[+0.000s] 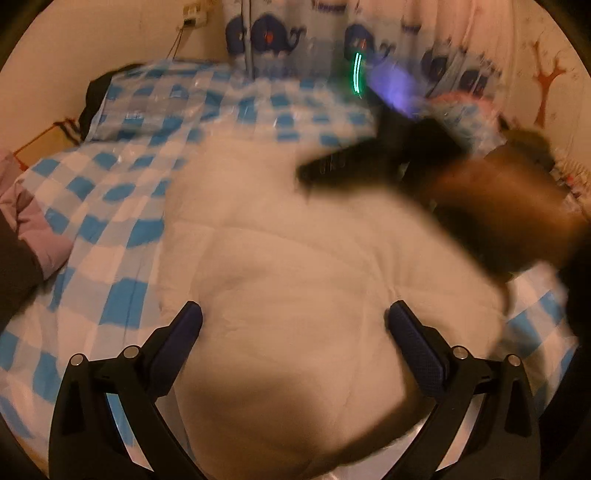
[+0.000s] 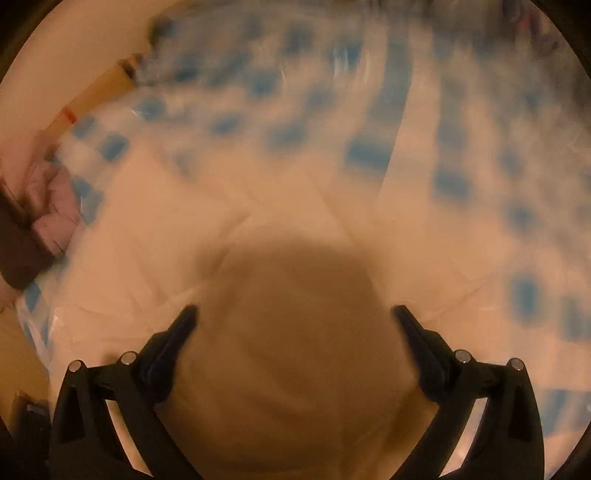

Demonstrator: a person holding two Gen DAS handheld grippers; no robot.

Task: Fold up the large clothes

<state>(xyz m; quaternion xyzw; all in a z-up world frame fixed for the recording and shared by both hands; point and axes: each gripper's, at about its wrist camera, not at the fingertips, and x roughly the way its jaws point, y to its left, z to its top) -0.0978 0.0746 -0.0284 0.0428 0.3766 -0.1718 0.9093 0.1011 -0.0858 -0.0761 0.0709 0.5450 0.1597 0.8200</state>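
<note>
Black plastic fingers with dark blue textured pads make up the left gripper (image 1: 293, 321), and they stand spread wide apart with nothing clamped between them; they hang over a white quilted garment (image 1: 295, 266), and whether the tips touch the cloth cannot be told from the left wrist view. The right gripper (image 2: 295, 317) is likewise wide open, its two black fingers (image 2: 177, 332) far apart and gripping nothing, poised above the same pale cloth (image 2: 288, 332), where a round dark shadow falls between them. In the left wrist view the right gripper (image 1: 325, 170) also appears as a blurred black shape at upper right, with the person's hand (image 1: 509, 206) behind it, over the far side of the garment. The garment is spread out across a bed covered by a blue-and-white checked sheet (image 1: 110, 206), occupying the middle of it. Its surface is soft and puffy, marked by stitched seams that run in crossing lines, and it looks to be a padded coat or similar large piece, though the blur makes the exact kind uncertain. The checked sheet shows to the left of the garment, beyond it, and at the lower right. A pink padded item (image 1: 29, 221) lies at the left edge of the bed, well apart from the white garment. A curtain printed with dark blue whales (image 1: 280, 33) hangs behind the bed. The right wrist view is heavily smeared, so the checks of the sheet (image 2: 454, 181) read only as soft blue patches.
</note>
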